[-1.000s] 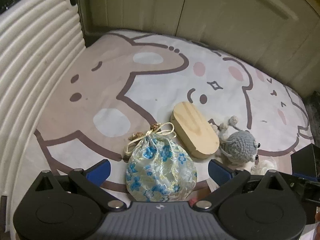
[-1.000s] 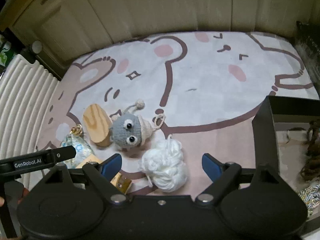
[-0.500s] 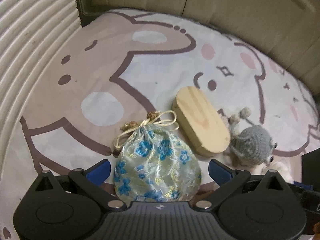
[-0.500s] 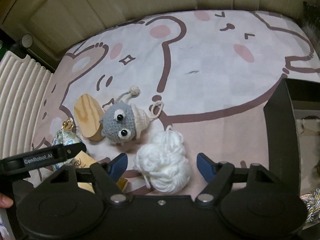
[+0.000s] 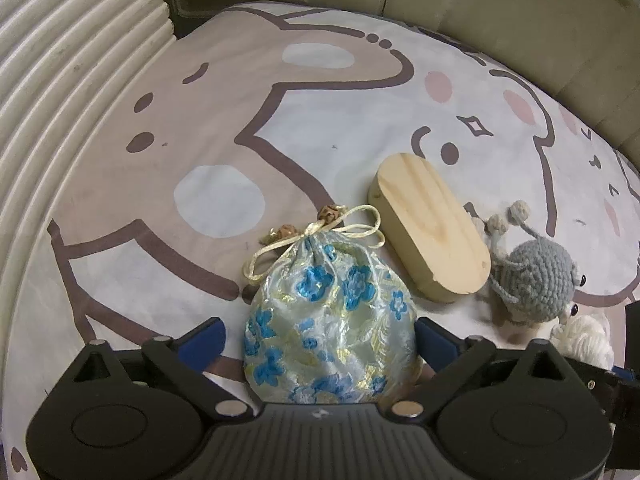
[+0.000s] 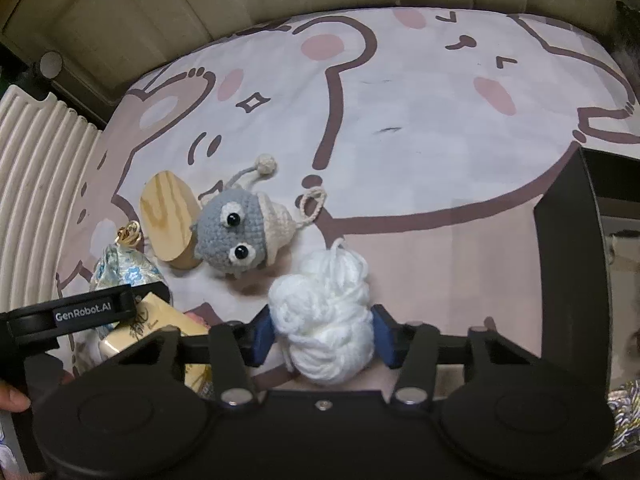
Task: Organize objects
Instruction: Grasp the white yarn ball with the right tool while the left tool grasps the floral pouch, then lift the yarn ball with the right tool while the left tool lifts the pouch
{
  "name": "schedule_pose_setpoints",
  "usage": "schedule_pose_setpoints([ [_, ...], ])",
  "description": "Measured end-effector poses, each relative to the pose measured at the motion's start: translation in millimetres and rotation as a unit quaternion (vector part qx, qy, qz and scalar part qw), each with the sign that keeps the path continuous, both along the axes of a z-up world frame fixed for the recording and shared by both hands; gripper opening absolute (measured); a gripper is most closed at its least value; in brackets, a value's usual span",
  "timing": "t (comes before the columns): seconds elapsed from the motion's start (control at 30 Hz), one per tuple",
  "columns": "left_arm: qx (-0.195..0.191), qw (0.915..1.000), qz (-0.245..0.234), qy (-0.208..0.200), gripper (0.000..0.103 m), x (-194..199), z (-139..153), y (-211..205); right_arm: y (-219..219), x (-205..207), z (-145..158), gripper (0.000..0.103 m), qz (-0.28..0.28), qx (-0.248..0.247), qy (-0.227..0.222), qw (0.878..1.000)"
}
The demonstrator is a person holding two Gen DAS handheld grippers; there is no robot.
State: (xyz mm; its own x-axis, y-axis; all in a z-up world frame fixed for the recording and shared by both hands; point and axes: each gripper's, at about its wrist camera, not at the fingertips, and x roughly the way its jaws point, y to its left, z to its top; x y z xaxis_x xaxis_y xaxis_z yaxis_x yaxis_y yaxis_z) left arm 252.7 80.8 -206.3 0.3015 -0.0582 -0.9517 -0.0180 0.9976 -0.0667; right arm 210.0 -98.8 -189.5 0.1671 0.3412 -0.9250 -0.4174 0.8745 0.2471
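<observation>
left gripper [image 5: 320,332] spread wide, jaws closing around brocade pouch [image 5: 328,320] near centre on the mat [image 5: 200,120], no squeeze yet. right gripper [image 6: 320,336] closing, pads touching white yarn ball [image 6: 324,316]. black box [image 6: 568,264] right, probably the destination.

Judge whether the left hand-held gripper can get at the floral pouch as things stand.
Probably yes: the floral pouch already lies between the closing jaws of the left hand-held gripper, and nothing blocks them; the wooden block sits clear.
</observation>
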Motion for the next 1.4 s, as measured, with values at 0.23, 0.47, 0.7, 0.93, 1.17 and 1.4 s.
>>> schedule_pose_setpoints([
  [0.23,-0.004,0.9999,-0.015,-0.004,0.081,-3,7,-3,4,-3,5,0.047,0.022,-0.012,-0.012,1.0],
  [0.47,-0.017,0.9998,-0.004,-0.012,0.065,-6,14,2,2,-6,14,0.046,0.028,-0.007,-0.025,0.999],
  [0.7,-0.035,0.9992,0.015,-0.008,0.079,-9,13,6,3,-10,18,0.046,0.032,-0.01,-0.03,0.999],
  [0.93,0.001,0.9999,0.011,0.004,0.098,-7,4,-18,2,-10,19,0.046,0.035,-0.007,-0.03,0.999],
  [1.17,0.04,0.9991,-0.016,0.006,0.103,-6,-6,-29,3,-8,16,0.046,0.041,-0.004,-0.024,0.999],
  [1.4,0.025,0.9996,-0.01,0.002,0.084,-7,2,-17,1,-7,18,0.046,0.04,-0.006,-0.028,0.999],
])
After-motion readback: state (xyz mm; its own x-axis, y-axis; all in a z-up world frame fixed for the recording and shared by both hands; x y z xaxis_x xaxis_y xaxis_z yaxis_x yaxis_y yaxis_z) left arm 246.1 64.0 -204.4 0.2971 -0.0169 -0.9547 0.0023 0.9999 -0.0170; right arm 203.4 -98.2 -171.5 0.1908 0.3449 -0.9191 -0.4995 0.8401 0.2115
